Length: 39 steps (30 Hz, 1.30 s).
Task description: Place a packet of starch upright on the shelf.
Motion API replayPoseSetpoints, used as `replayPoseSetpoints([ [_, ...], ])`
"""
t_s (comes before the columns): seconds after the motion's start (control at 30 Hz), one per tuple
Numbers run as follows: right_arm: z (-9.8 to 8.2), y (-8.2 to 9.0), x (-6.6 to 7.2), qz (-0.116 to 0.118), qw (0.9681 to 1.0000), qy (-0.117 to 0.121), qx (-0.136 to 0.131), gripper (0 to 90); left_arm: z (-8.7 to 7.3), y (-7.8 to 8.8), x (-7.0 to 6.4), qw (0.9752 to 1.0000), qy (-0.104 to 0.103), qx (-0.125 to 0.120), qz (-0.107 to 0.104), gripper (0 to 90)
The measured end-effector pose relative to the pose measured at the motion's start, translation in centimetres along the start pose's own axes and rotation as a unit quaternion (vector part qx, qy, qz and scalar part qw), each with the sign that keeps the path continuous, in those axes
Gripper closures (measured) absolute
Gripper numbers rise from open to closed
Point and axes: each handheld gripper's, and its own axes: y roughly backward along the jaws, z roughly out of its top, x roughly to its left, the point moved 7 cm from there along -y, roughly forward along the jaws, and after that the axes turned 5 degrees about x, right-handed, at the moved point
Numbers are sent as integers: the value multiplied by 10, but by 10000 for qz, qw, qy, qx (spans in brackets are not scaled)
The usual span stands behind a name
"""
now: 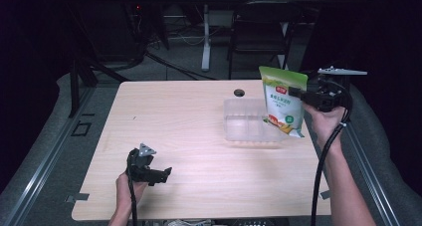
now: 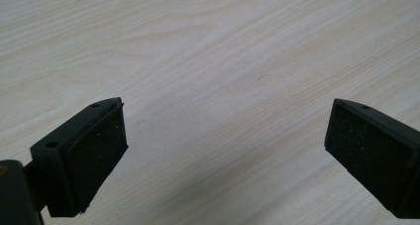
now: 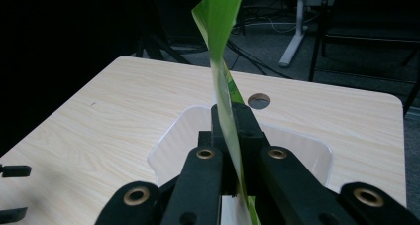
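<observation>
A green and white food pouch (image 1: 283, 101) hangs in the air over the right end of a clear plastic tray (image 1: 239, 121), with my right gripper (image 1: 294, 93) shut on its right edge. In the right gripper view the pouch (image 3: 220, 71) stands edge-on, pinched between the black jaws, and the tray (image 3: 173, 140) lies below it. My left gripper (image 1: 166, 173) rests low over the table near the front left, held by a hand. Its pads (image 2: 96, 155) stand wide apart in the left gripper view, with bare wood between them.
The light wooden table (image 1: 174, 116) has a round cable hole (image 1: 239, 92) behind the tray. A black chair (image 1: 259, 32) and a white desk leg (image 1: 205, 37) stand on the floor beyond the far edge. Cables trail from both grippers.
</observation>
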Motion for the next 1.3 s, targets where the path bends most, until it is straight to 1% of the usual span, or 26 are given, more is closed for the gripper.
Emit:
replayPoseSetpoints([
  [0.13,1,-2,-4,-63,10000,-23,-2,900,0,-1,0,10000,23,-20,24,25],
  [0.17,3,-4,-8,-134,9998,-102,-62,900,0,-1,0,10000,16,-18,19,25],
  [0.23,3,-5,-11,-170,9997,-152,-81,900,0,0,-1,10000,-15,-14,-22,25],
  [0.33,4,-7,-15,-263,9994,-215,-115,900,1,1,-2,10000,-54,-47,-20,25],
  [0.5,4,-10,-19,-276,9989,-335,-187,900,1,1,-3,10000,-70,-26,-25,25],
  [0.67,3,-18,-22,-317,9983,-431,-230,900,1,1,-2,10000,-62,-40,-25,25],
  [1.03,1,-32,-26,-300,9979,-544,-186,900,1,0,-3,10000,-74,-24,-35,25],
  [1.17,0,-39,-29,-305,9976,-602,-165,900,2,1,-4,9999,-88,-80,-27,25],
  [1.3,-2,-45,-31,-280,9974,-643,-169,900,2,1,-3,9999,-88,-73,-21,25],
])
